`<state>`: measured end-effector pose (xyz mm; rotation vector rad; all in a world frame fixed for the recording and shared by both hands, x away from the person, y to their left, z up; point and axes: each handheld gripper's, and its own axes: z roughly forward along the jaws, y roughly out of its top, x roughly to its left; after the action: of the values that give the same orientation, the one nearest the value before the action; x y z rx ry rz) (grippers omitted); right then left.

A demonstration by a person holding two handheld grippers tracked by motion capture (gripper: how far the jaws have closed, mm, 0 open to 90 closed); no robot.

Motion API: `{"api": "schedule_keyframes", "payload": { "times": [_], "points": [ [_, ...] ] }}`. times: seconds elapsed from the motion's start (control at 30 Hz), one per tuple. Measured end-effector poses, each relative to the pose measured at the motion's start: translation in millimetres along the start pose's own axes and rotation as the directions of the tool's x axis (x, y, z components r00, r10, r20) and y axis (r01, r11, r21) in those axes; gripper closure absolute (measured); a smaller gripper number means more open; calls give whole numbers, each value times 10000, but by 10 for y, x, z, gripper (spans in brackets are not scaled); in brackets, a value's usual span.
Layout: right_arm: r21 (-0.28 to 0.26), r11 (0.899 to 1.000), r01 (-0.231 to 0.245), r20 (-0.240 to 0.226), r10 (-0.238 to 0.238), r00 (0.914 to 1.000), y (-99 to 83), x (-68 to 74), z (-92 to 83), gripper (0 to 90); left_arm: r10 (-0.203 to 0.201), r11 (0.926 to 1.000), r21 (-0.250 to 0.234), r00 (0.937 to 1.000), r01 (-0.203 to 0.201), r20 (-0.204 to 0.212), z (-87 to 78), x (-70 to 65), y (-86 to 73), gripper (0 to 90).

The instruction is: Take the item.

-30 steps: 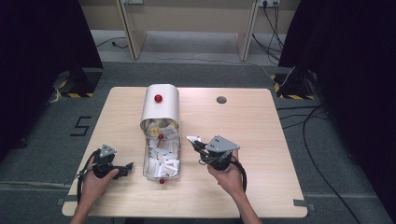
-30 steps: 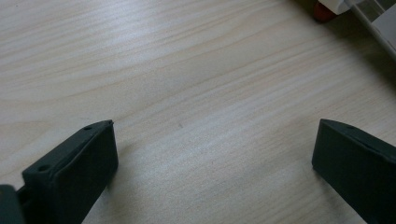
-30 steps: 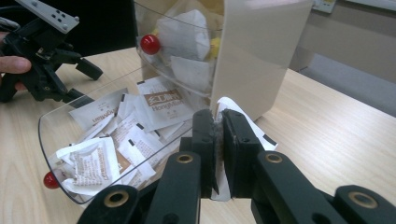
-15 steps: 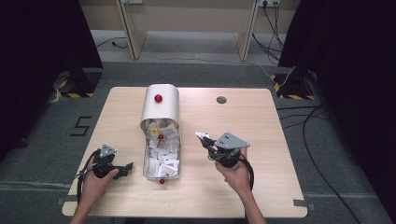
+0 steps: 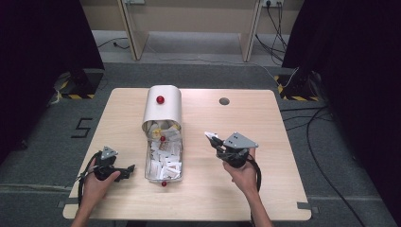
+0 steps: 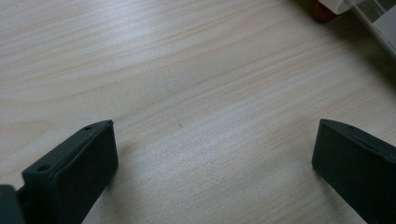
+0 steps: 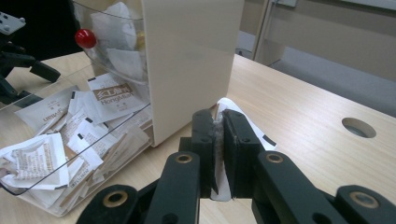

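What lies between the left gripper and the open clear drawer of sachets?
In the high view, only bare table separates the left gripper from the clear drawer.

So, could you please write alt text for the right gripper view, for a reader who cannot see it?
The right gripper is shut on a white paper packet, its black fingers pinching it above a pale wooden table. To the left, a clear drawer full of similar packets stands pulled out of a cream box, with a red knob above it.
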<state>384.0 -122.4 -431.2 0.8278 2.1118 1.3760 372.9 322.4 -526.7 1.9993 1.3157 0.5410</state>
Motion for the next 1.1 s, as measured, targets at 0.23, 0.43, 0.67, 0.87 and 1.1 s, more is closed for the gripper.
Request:
{"api": "schedule_keyframes", "payload": {
  "times": [0.23,0.43,0.67,0.87,1.1],
  "points": [
    [-16,10000,-32,120,32,9999,-12,-46,-14,840,-1,10000,-2,10000,1,1,0,0,0,0],
    [-26,9999,-140,253,141,9996,-27,-98,-35,840,-1,10000,-1,10000,1,1,0,0,0,0],
    [-17,9996,-291,450,292,9986,-51,-181,-65,839,-1,10000,5,10000,1,-5,-1,-1,0,0],
    [32,9991,-433,596,431,9973,-82,-249,-81,839,-4,10000,-3,10000,4,0,0,0,0,0],
    [87,9982,-585,736,578,9956,-122,-317,-90,838,-3,10000,2,10000,3,-5,0,0,0,0]
  ]
}}
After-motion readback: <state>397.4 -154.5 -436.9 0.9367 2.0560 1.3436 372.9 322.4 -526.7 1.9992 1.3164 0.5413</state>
